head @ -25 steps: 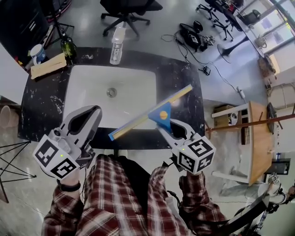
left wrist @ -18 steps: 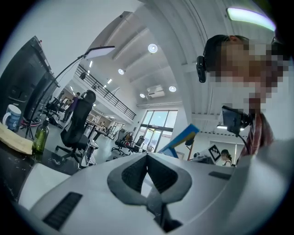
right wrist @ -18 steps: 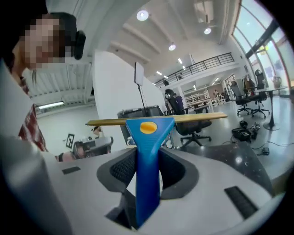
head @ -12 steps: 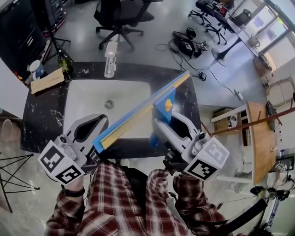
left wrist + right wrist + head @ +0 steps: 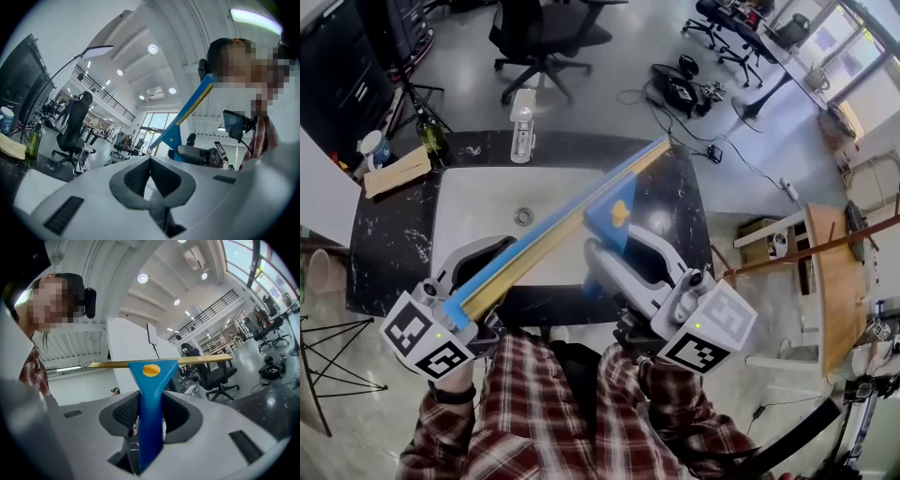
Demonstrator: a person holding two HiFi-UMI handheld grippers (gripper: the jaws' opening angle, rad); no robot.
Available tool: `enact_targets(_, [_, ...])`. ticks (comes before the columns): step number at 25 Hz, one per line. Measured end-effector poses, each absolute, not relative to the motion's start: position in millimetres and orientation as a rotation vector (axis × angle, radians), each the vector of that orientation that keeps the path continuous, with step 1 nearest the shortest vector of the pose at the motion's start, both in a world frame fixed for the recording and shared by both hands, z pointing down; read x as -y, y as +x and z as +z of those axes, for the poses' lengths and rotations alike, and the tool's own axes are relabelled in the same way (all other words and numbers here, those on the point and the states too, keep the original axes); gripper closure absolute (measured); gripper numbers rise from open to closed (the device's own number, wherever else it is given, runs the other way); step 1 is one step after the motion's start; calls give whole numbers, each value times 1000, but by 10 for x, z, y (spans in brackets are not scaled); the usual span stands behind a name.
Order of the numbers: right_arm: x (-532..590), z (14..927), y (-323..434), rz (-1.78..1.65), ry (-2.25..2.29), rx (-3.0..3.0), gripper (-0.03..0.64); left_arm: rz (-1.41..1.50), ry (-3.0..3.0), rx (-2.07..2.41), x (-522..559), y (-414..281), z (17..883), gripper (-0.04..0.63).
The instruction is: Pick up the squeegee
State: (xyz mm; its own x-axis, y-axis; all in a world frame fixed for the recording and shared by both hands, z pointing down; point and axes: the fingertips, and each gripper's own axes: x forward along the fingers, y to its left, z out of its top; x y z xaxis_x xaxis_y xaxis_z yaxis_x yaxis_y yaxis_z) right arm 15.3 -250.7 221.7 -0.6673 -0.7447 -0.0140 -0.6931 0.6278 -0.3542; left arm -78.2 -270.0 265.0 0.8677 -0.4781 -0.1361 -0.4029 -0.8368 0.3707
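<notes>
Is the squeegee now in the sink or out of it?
Out. The right tongs are shut on the squeegee at its blue handle, holding it in the air above the white sink.

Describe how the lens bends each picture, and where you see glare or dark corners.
Head view: even light and sharp, but the edges of the counter bow from the wide lens. Left gripper view: strong fisheye with black corners, and the ceiling lamp glares. Right gripper view: the same fisheye and black corners; the squeegee is sharp up close, and the windows at upper right are very bright.
</notes>
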Motion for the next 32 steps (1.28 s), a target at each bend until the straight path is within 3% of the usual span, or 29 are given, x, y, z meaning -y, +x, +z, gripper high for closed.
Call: enact_targets(32, [2583,2391,217,-539,-1242,-2670,477,-320,2675,660,2738,-795,2768,586])
